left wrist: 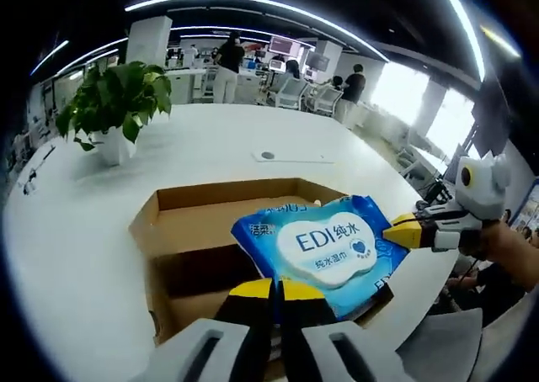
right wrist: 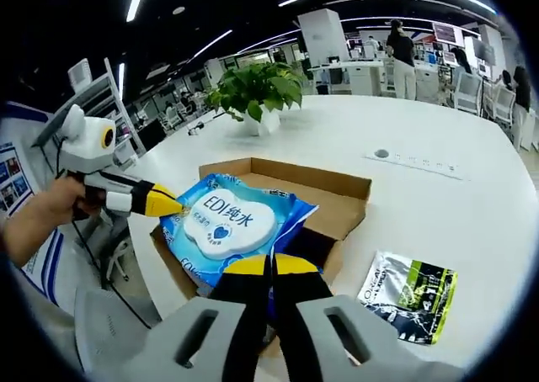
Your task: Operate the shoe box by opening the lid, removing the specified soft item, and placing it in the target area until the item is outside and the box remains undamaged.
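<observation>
Wipes pack [left wrist: 324,246]: blue, above the open box [left wrist: 181,230].
Left gripper [left wrist: 274,288]: jaws clamped on the pack's near edge.
Right gripper [right wrist: 270,267]: jaws clamped on the opposite edge.

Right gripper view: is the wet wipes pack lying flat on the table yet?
No. The wet wipes pack is held above the open box, pinched at opposite edges by the left gripper and the right gripper.

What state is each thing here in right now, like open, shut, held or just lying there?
Shoe box: open, flaps out.
Wet wipes pack: lifted above the box, pinched at two edges.
Left hand-held gripper: shut on the pack.
Right hand-held gripper: shut on the pack.
Foil packet: lying flat on the table.
Potted plant: upright.
</observation>
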`<action>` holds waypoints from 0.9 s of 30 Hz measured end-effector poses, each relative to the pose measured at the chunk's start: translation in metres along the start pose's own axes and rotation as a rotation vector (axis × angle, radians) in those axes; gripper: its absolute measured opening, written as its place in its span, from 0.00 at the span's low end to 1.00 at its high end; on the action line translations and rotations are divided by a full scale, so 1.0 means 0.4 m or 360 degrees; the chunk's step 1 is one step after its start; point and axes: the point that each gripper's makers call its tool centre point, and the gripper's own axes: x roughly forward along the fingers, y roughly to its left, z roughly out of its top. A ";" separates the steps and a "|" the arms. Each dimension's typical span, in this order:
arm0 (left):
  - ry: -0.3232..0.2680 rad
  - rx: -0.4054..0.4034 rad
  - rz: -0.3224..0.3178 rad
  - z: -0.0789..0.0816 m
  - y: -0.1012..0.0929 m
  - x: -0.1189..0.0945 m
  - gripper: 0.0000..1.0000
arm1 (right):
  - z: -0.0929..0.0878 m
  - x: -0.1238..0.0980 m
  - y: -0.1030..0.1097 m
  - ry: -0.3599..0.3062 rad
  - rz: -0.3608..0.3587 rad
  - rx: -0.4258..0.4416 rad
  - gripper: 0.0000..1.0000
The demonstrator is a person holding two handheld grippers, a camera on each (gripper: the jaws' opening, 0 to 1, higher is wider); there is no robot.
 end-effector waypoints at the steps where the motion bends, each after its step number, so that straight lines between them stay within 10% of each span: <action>1: -0.0003 0.0001 -0.0004 0.002 -0.009 0.004 0.00 | 0.000 -0.006 -0.008 -0.0002 -0.0007 0.0001 0.00; 27: -0.0060 0.0179 -0.0192 0.026 -0.276 0.159 0.00 | -0.064 -0.187 -0.250 -0.0037 -0.0247 0.0099 0.00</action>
